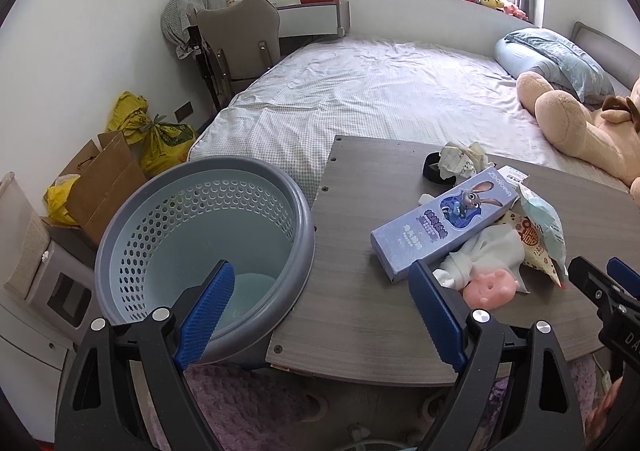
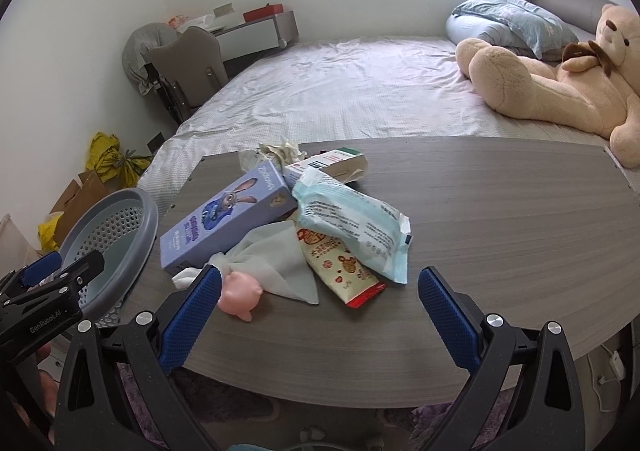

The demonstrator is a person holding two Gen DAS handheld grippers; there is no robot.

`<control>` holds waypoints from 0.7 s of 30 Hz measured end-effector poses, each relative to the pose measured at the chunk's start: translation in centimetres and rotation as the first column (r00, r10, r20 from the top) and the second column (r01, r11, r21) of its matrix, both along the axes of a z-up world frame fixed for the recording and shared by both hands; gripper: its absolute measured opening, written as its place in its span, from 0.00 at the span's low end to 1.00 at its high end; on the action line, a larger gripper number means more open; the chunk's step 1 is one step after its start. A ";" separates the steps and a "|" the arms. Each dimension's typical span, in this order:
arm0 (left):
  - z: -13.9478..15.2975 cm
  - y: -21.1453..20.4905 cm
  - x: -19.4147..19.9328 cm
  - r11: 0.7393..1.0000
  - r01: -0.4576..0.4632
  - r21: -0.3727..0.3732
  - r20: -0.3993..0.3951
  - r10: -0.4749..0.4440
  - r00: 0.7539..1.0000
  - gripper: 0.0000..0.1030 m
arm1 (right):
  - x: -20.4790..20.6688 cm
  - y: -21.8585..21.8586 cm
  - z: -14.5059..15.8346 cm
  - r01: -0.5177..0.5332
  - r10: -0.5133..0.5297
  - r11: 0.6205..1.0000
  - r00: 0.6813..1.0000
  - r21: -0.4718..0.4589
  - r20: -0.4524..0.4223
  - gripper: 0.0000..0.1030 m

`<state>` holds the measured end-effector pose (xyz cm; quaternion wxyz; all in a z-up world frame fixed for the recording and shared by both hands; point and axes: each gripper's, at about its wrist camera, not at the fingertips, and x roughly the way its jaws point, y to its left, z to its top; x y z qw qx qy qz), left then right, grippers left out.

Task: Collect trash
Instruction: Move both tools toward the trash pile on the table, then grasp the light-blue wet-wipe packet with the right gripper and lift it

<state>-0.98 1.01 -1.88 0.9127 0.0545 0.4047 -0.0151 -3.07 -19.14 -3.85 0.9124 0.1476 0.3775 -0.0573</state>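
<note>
- Trash lies heaped on the grey wooden table (image 2: 480, 211), toward the end nearest the basket (image 1: 200, 235).
- Purple carton (image 2: 224, 215) with a cartoon rabbit rests at the basket side of the heap; a white cloth (image 2: 276, 263) and a pink toy (image 2: 240, 293) lie against its near end.
- Pale green wrapper (image 2: 352, 227) overlaps a red-and-cream snack packet (image 2: 340, 267) on the side of the heap away from the basket.
- Right gripper (image 2: 320, 307) hovers spread wide and empty, just short of the heap; its basket-side finger is next to the pink toy.
- Left gripper (image 1: 320, 307) is likewise spread and empty, one finger over the basket's rim, the other beside the cloth.
- Basket stands just off the table's end, touching its edge.
</note>
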 end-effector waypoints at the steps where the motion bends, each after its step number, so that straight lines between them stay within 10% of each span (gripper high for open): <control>1: -0.2 -0.1 0.2 1.000 0.003 0.000 -0.005 -0.003 1.000 0.82 | 0.4 -0.5 -0.2 -0.001 0.001 1.000 1.000 0.006 0.000 0.94; 21: -1.1 -1.5 3.3 1.000 0.002 0.011 -0.041 -0.002 0.999 0.82 | 7.5 -4.3 -2.9 -0.355 0.350 0.934 0.929 -0.024 -0.118 0.94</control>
